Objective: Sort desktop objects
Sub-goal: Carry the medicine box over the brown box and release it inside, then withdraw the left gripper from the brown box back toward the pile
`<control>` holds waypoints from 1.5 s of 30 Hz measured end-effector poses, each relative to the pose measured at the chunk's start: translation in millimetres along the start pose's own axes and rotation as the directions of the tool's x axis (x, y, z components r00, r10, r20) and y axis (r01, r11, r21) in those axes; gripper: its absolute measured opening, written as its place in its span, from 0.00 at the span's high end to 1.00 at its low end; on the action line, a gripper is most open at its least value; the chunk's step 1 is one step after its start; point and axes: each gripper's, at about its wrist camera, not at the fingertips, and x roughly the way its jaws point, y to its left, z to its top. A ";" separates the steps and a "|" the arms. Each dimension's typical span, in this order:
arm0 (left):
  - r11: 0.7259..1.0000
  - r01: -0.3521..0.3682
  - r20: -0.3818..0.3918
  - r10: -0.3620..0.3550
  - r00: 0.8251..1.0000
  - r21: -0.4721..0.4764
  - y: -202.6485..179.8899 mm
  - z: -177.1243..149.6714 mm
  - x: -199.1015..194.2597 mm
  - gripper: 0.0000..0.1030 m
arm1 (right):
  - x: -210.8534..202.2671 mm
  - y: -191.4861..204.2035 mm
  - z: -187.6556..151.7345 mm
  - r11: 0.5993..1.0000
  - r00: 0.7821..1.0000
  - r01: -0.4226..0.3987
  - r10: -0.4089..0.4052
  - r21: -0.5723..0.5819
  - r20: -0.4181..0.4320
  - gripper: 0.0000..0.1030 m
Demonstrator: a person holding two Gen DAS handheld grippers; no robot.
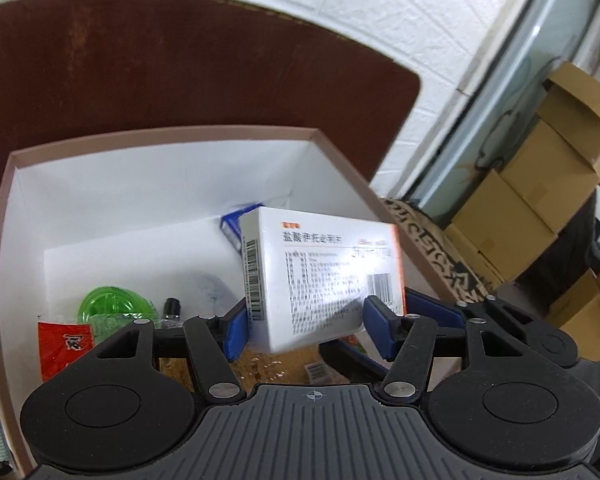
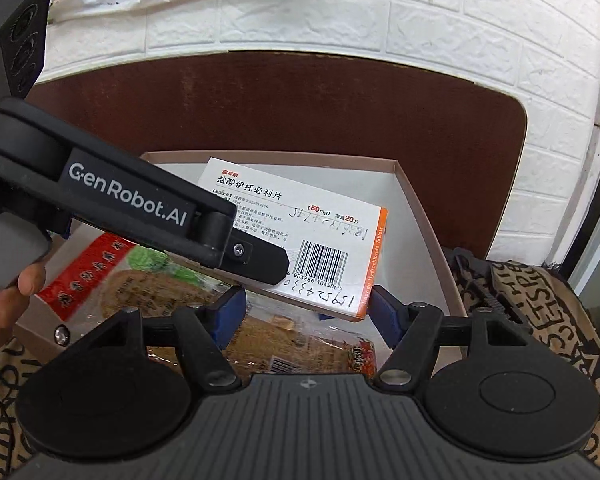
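- The left claw is gripping the medicine box above the open storage box.
- The right claw is waiting, wide apart and empty.
- Advice: lowering before releasing seems wisest, avoiding the snack packet.

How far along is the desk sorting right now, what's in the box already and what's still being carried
Already in the storage box: a green round container, a red snack packet, a small blue carton and a biscuit pack. In hand: the left gripper holds the white medicine box over the storage box, not yet released. The right gripper is open and empty. What's left outside the box isn't visible.
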 end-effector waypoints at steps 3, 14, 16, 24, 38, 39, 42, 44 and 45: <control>0.999 -0.019 0.012 0.019 1.000 -0.044 6.5 0.5 3.2 0.04 | 3.1 -0.1 -0.7 1.000 1.000 0.017 -0.017 -0.005 0.005 0.18; 0.997 -0.056 0.013 0.056 0.998 -0.045 11.4 -11.1 -7.3 0.00 | -0.2 9.8 -11.4 0.999 0.999 0.043 -0.043 -0.021 0.002 0.02; 0.997 -0.073 0.018 0.074 0.997 -0.011 5.4 -12.4 -8.7 0.00 | -1.7 11.2 -11.7 0.999 0.999 0.045 -0.045 -0.022 0.001 0.01; 0.995 -0.091 0.042 0.089 0.995 0.047 -6.0 -22.4 -22.5 0.00 | -13.2 13.9 -9.3 0.999 0.998 0.052 -0.052 -0.014 0.018 0.01; 0.976 -0.130 0.096 0.114 0.989 0.177 -33.1 -38.8 -52.9 0.00 | -41.3 21.1 -8.9 0.999 0.998 0.048 -0.048 0.015 0.039 0.01; 0.972 -0.139 0.105 0.121 0.987 0.189 -35.1 -40.8 -56.7 0.00 | -45.0 22.5 -8.7 0.999 0.998 0.051 -0.051 0.019 0.041 0.00; 0.958 -0.188 0.142 0.159 0.977 0.217 -41.8 -49.2 -70.1 0.00 | -55.5 28.3 -9.1 0.998 0.997 0.062 -0.064 0.026 0.046 0.01; 0.954 -0.204 0.164 0.170 0.972 0.218 -43.7 -56.1 -80.1 0.00 | -62.5 34.2 -11.5 0.997 0.996 0.074 -0.075 0.023 0.052 0.00; 0.955 -0.207 0.167 0.173 0.971 0.215 -44.3 -59.7 -85.4 0.00 | -65.6 37.3 -13.2 0.997 0.995 0.079 -0.080 0.022 0.053 0.00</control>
